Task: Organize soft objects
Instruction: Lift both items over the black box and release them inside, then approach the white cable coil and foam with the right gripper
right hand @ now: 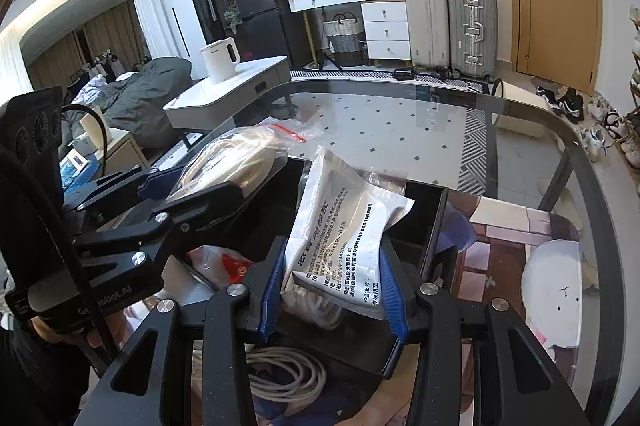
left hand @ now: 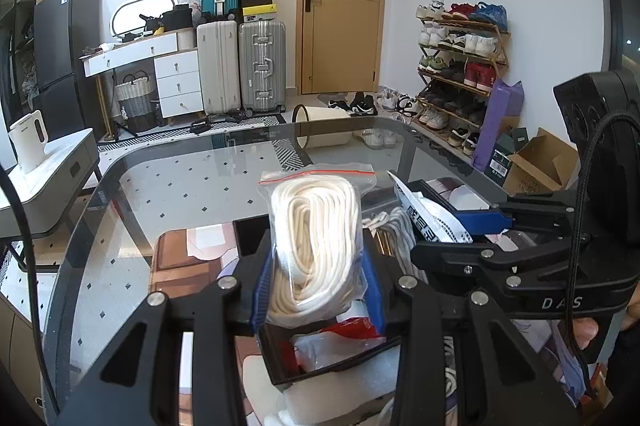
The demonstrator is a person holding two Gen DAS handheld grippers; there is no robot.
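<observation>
Rope bag [left hand: 316, 246], a clear zip pouch with a red seal strip, stands upright between the blue pads of the left gripper [left hand: 318, 290], which is clamped on its lower half. Inside it lies a coil of white cord, smooth and thick, looped in long ovals. In the right wrist view the same bag [right hand: 236, 158] leans out to the left, above a black tray [right hand: 430, 226].

White packet [right hand: 344, 246], a flat, crinkled plastic pouch printed with rows of dark Chinese characters, sits pinched between the ribbed blue pads of the right gripper [right hand: 332, 290]; its jaws are closed onto the packet's lower part, and the packet rises tilted over the tray. From the left wrist view the packet [left hand: 432, 218] shows beside the rope bag, held by the right gripper [left hand: 480, 222], whose black body bears the letters "DAS".

Below both grippers the tray holds a red-and-clear bag [left hand: 352, 330] and loose grey cord [right hand: 288, 378]. The tray rests on a glass table [left hand: 180, 186] with rounded corners and a dark rim; a tiled floor with small black diamonds shows through it. A printed mat [right hand: 520, 234] lies on the glass to the right of the tray. The left gripper's body [right hand: 104, 298] carries partly hidden writing ending in "bot.AI".
</observation>
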